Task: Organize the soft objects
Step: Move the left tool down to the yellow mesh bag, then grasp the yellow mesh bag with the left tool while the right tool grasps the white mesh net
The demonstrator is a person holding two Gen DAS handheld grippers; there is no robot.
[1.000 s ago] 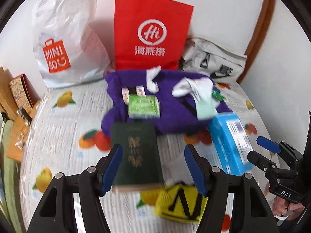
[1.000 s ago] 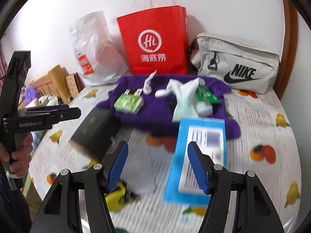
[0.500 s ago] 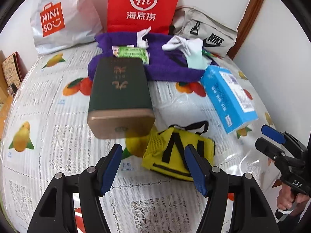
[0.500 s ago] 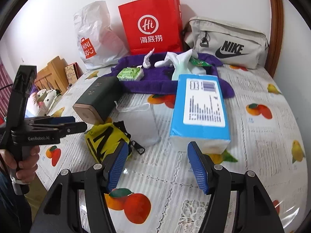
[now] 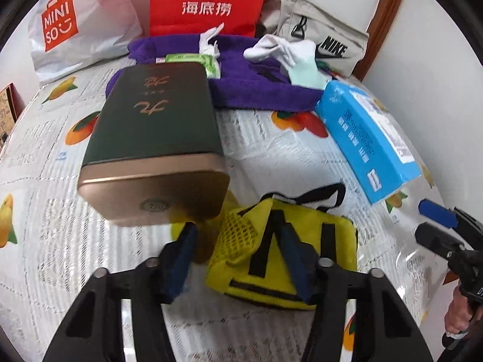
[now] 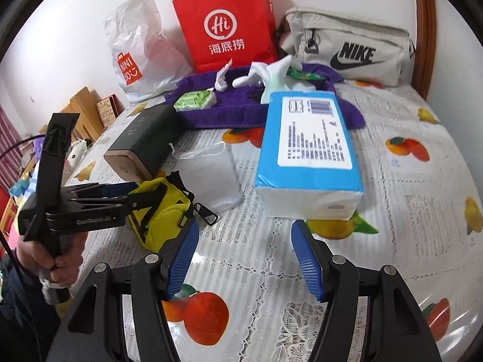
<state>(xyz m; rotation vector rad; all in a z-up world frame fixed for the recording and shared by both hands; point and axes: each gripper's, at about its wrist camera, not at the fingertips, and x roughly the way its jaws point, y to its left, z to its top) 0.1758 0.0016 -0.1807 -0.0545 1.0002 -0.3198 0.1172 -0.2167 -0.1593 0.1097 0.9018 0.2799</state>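
Observation:
A yellow mesh pouch (image 5: 289, 241) with black straps lies on the fruit-print tablecloth; it also shows in the right wrist view (image 6: 163, 208). My left gripper (image 5: 238, 256) is open, its fingers straddling the pouch's left part, low over it. My right gripper (image 6: 244, 256) is open and empty above the cloth, in front of the blue tissue pack (image 6: 311, 147). A purple towel (image 5: 259, 87) at the back carries white socks (image 5: 280, 49), a green wipes pack (image 6: 196, 99) and a mint cloth (image 5: 305, 72).
A dark green tin box (image 5: 157, 138) lies just left of the pouch. A clear plastic bag (image 6: 211, 169) lies between box and tissue pack. A red paper bag (image 6: 226, 21), a white Miniso bag (image 6: 135, 51) and a grey Nike bag (image 6: 347, 45) stand along the wall.
My left gripper moved forward and down over the yellow pouch, its fingers now around it. My right gripper pulled back a little toward the table's front.

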